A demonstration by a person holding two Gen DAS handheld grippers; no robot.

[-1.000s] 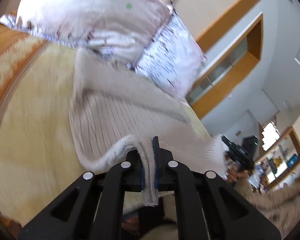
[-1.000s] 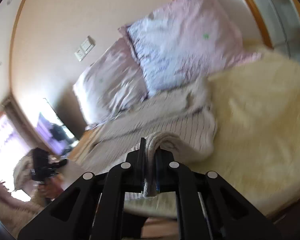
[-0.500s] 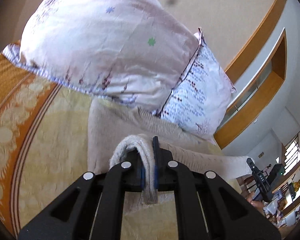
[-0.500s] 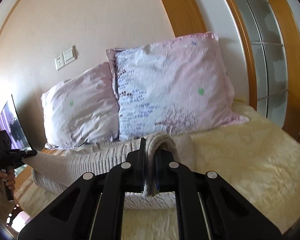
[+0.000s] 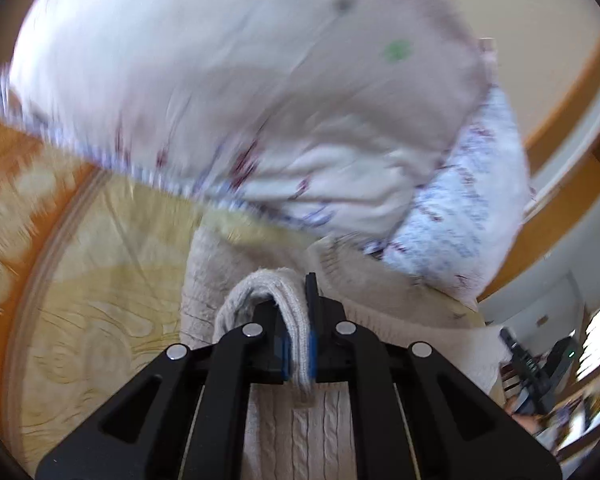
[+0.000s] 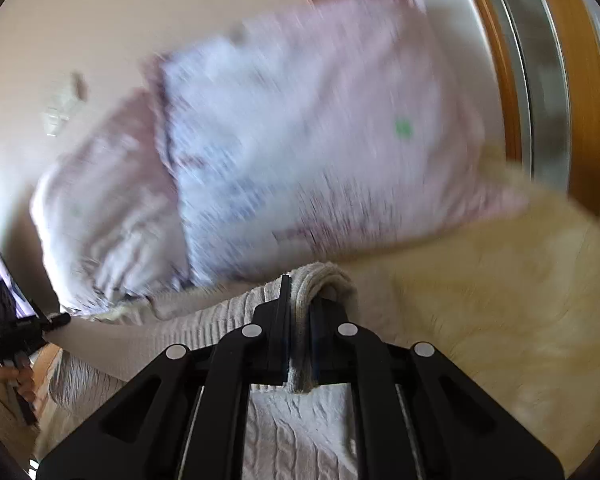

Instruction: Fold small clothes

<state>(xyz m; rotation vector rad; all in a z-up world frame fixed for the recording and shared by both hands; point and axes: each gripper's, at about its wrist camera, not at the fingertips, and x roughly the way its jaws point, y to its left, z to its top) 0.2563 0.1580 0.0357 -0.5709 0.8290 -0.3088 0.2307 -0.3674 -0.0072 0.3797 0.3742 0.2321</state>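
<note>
A beige cable-knit sweater lies across the yellow bedspread, held up along one edge between both grippers. My left gripper is shut on a fold of its ribbed edge, which loops over the left finger. My right gripper is shut on another fold of the same edge, and the knit stretches left from it toward the left gripper, seen held by a hand. In the left wrist view the right gripper shows at the far right. Both views are blurred.
Two pink and white printed pillows lean against the wall close ahead of the sweater. The bedspread has an orange patterned border at the left. A wooden frame with glass stands to the right of the bed.
Both grippers have carried the sweater's edge toward the pillows, which now loom larger and closer. The garment stays clamped in both, and the views have rolled slightly.
</note>
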